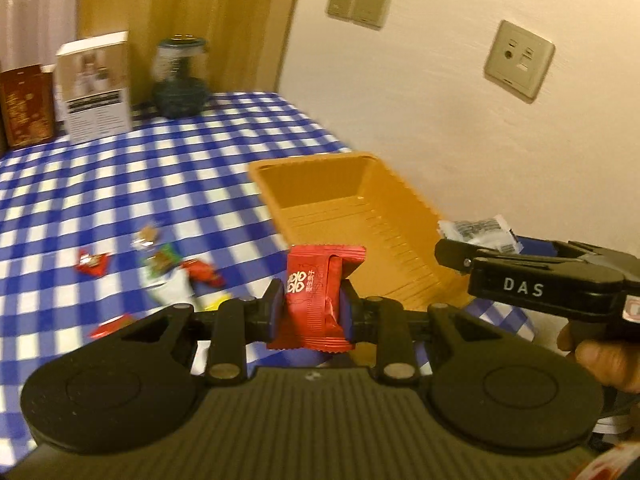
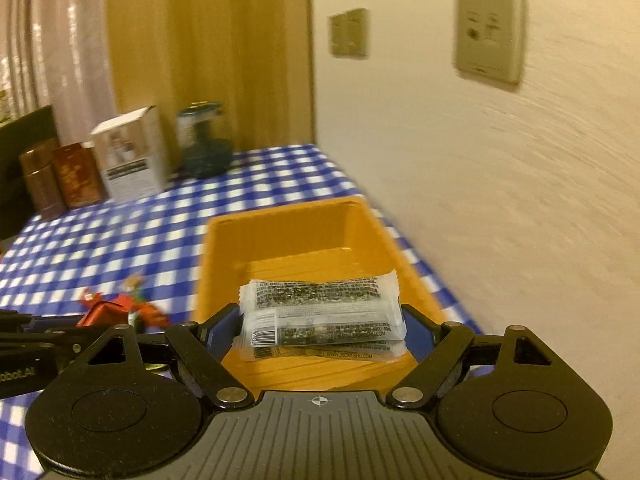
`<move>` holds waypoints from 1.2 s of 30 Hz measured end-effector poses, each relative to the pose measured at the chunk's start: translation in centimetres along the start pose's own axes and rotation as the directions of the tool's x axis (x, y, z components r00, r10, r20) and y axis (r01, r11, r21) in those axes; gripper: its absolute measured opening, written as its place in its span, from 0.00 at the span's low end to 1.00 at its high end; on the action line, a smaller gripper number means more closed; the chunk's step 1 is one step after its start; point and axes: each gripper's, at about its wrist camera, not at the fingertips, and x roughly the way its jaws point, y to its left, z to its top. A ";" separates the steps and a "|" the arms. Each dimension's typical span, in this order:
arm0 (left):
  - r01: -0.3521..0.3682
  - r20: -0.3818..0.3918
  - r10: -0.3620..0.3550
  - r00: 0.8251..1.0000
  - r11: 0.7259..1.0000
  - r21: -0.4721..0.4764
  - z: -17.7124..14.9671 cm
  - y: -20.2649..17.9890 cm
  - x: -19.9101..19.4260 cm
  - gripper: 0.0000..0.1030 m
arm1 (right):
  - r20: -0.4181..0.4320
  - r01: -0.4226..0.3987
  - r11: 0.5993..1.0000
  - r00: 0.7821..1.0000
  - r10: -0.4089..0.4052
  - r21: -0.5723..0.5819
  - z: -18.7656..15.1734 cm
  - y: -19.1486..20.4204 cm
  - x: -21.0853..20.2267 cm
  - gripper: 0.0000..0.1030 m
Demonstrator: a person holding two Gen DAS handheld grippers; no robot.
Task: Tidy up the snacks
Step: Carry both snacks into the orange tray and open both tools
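My left gripper (image 1: 310,300) is shut on a red snack packet (image 1: 316,300), held upright above the checked table. The same packet (image 2: 104,314) shows at the left of the right wrist view. My right gripper (image 2: 320,320) holds a white packet with black print (image 2: 320,312) by its two ends, just over the near end of the orange tray (image 2: 300,240). In the left wrist view that white packet (image 1: 476,230) sits in the right gripper (image 1: 476,246) beside the tray (image 1: 352,204), whose inside looks bare. Several loose snacks (image 1: 168,268) lie on the cloth left of the tray.
At the table's far end stand a white box (image 1: 96,88), a dark glass jar (image 1: 180,80) and brown tins (image 2: 60,176). The wall with socket plates (image 1: 520,60) runs close along the tray's right side. A hand (image 1: 600,364) grips the right tool.
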 end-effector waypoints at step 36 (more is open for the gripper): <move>-0.086 0.033 0.087 0.996 0.996 -0.018 -1.0 -0.4 2.1 0.64 | -0.027 -0.077 0.990 0.996 0.081 0.117 0.1 -3.7 3.3 0.82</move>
